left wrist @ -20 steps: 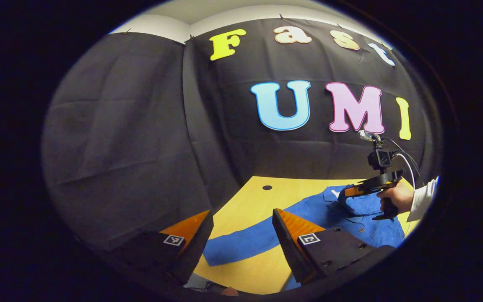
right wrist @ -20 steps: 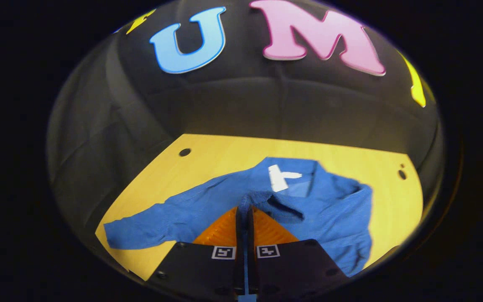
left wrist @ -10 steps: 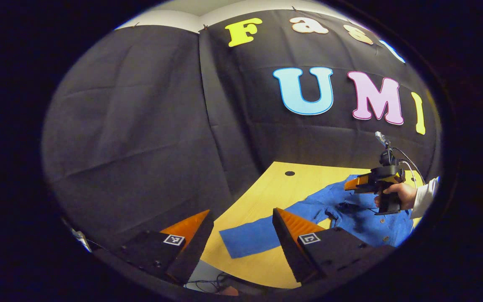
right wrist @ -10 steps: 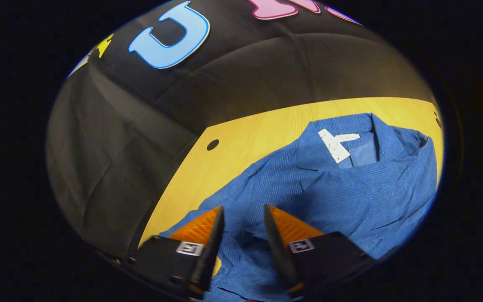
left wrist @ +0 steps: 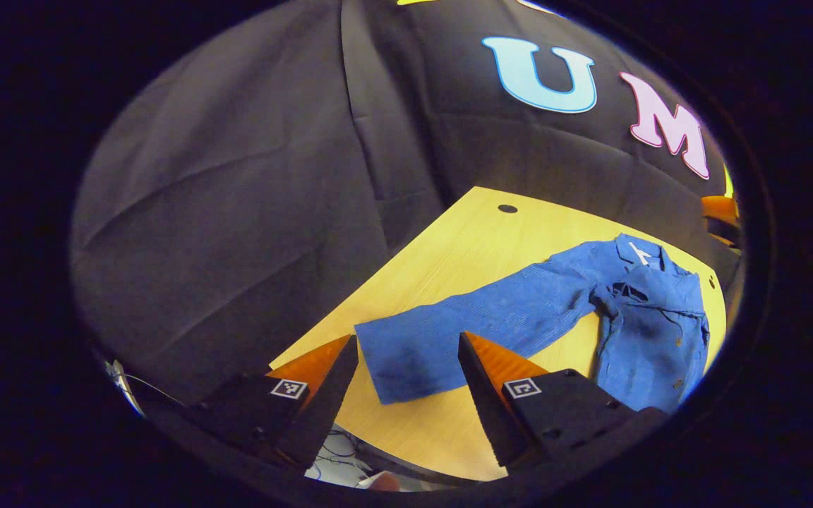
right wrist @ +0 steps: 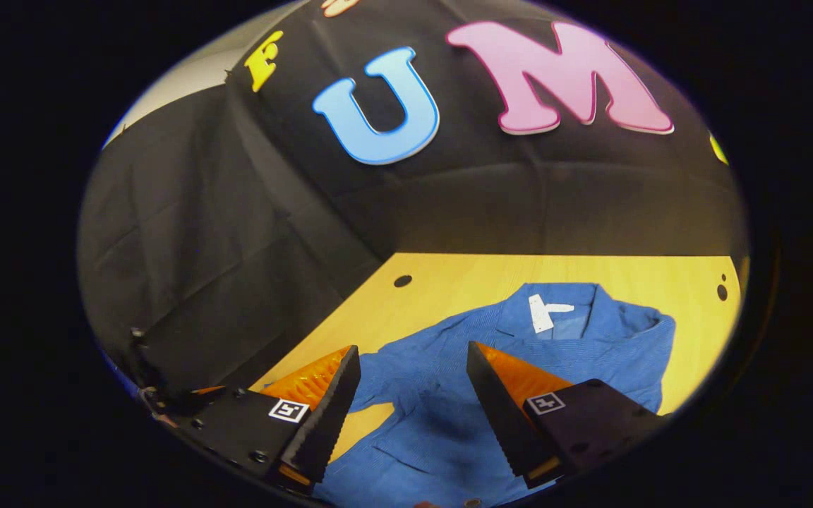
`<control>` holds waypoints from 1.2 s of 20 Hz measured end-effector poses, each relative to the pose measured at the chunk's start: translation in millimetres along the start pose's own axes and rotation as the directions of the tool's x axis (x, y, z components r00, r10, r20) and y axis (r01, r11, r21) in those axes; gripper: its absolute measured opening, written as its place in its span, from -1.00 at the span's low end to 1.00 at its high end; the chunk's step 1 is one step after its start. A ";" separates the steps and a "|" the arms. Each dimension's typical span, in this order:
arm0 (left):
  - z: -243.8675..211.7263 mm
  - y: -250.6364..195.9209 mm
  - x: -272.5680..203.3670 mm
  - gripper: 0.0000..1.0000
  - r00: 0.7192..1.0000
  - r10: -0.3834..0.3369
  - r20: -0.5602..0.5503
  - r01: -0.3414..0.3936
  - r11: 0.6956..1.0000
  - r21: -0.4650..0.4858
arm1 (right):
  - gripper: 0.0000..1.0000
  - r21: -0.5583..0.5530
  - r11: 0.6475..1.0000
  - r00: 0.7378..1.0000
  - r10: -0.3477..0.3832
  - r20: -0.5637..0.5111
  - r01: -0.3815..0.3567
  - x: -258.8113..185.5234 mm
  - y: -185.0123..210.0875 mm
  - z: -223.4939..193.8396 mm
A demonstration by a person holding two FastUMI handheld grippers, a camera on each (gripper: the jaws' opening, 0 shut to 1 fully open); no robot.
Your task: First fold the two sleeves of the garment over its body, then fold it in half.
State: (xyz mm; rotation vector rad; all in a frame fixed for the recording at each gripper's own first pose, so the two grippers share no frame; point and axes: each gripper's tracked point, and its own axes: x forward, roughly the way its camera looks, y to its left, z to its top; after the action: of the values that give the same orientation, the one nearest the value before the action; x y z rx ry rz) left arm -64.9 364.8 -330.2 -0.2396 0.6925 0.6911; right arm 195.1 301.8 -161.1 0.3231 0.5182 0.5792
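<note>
Blue shirt (left wrist: 632,310): flat on the wooden table (left wrist: 477,233), collar toward the black wall; one sleeve (left wrist: 463,331) stretched out sideways, its cuff between the left gripper's (left wrist: 406,377) spread fingers, ungripped. Right gripper (right wrist: 410,395): fingers apart above the shirt's body (right wrist: 435,423), holding nothing.

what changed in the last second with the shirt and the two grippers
The right gripper let go of the sleeve it had carried over the shirt; its jaws went from shut on cloth to open. The left gripper tipped down toward the other sleeve. That sleeve stayed stretched out on the table, the left jaws open.
</note>
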 end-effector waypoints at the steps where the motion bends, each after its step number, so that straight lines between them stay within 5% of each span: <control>1: -1.1 4.6 8.6 0.67 1.000 0.008 -0.011 -0.008 1.000 0.004 | 0.92 -0.019 1.000 1.000 -0.007 0.020 0.007 -20.7 -1.2 5.9; 9: -52.6 8.3 59.5 0.69 0.971 0.005 -0.241 0.001 1.000 0.027 | 0.92 -0.023 0.992 0.992 -0.122 0.032 0.122 -92.4 -23.8 3.1; 11: -48.0 5.7 69.5 0.70 0.975 -0.024 -0.221 0.035 0.998 0.045 | 0.92 -0.012 0.993 0.993 -0.120 0.020 0.120 -93.8 -19.9 0.3; 13: -47.1 2.3 58.6 0.64 0.965 -0.081 -0.251 0.071 0.996 -0.048 | 0.92 0.001 0.993 0.993 -0.114 0.017 0.114 -92.9 -14.1 0.4; 14: -48.9 8.0 58.3 0.45 0.960 -0.068 -0.271 0.050 0.996 -0.071 | 0.92 0.011 0.994 0.994 -0.108 0.012 0.108 -92.1 -10.9 -0.5; 15: -50.5 6.2 60.6 0.51 0.956 -0.063 -0.285 0.045 0.996 -0.071 | 0.92 0.022 0.995 0.995 -0.100 0.009 0.100 -90.9 -7.4 -1.2; 17: -50.3 0.1 65.1 0.34 0.940 -0.094 -0.327 0.090 0.996 -0.029 | 0.92 0.043 0.995 0.996 -0.092 -0.002 0.092 -88.0 -3.3 -2.0; 20: -38.5 -5.8 64.8 -0.92 0.936 -0.122 -0.329 0.127 0.992 -0.006 | 0.92 0.068 0.993 0.996 -0.091 -0.012 0.092 -87.7 -0.9 -2.3; 24: -36.0 -7.5 64.2 -1.00 0.924 -0.172 -0.342 0.161 0.985 -0.061 | 0.92 0.067 0.993 0.995 -0.098 -0.016 0.099 -94.2 0.6 -2.9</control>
State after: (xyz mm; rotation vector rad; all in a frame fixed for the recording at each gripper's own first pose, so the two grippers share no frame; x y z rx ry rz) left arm -42.1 376.4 -399.6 -0.4522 0.9857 0.5003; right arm 125.8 246.9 -128.3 0.3569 0.5634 0.4691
